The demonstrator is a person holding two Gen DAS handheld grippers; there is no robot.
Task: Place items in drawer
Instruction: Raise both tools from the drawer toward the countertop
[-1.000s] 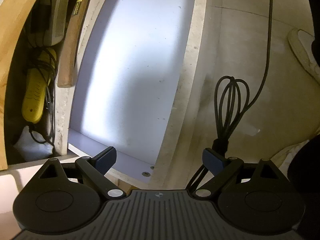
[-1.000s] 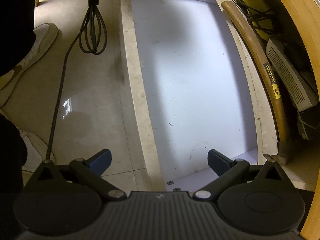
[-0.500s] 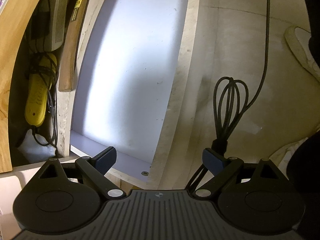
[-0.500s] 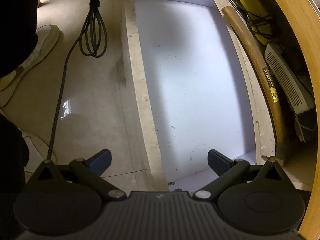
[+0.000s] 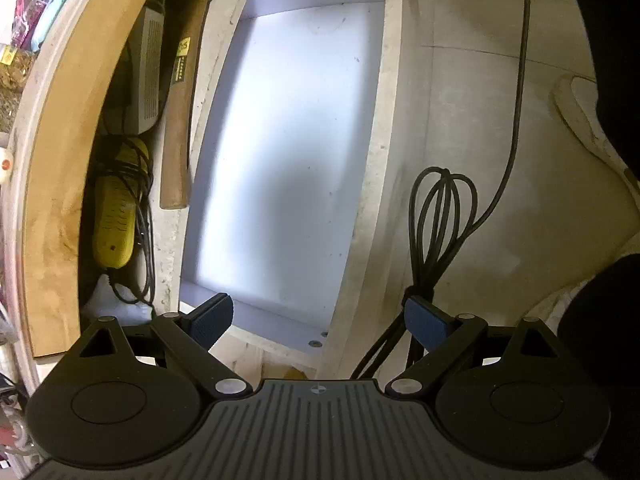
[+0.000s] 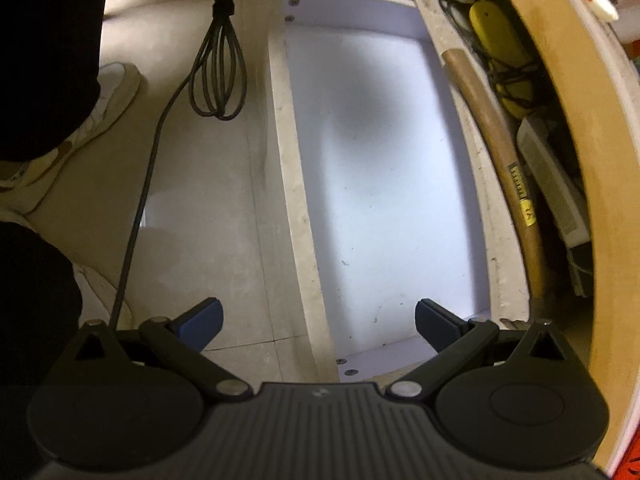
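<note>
left gripper [image 5: 318, 320] spread wide, nothing held | right gripper [image 6: 318, 320] spread wide, nothing held | drawer [image 5: 372, 168] pulled open, white floor bare | hammer [image 5: 178, 128] lay beside it

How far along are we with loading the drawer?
Barely started. The drawer is pulled open, its white floor bare. Both the left hand-held gripper and right hand-held gripper hover open, holding nothing. The hammer still lies outside the drawer, beside its wall.
</note>
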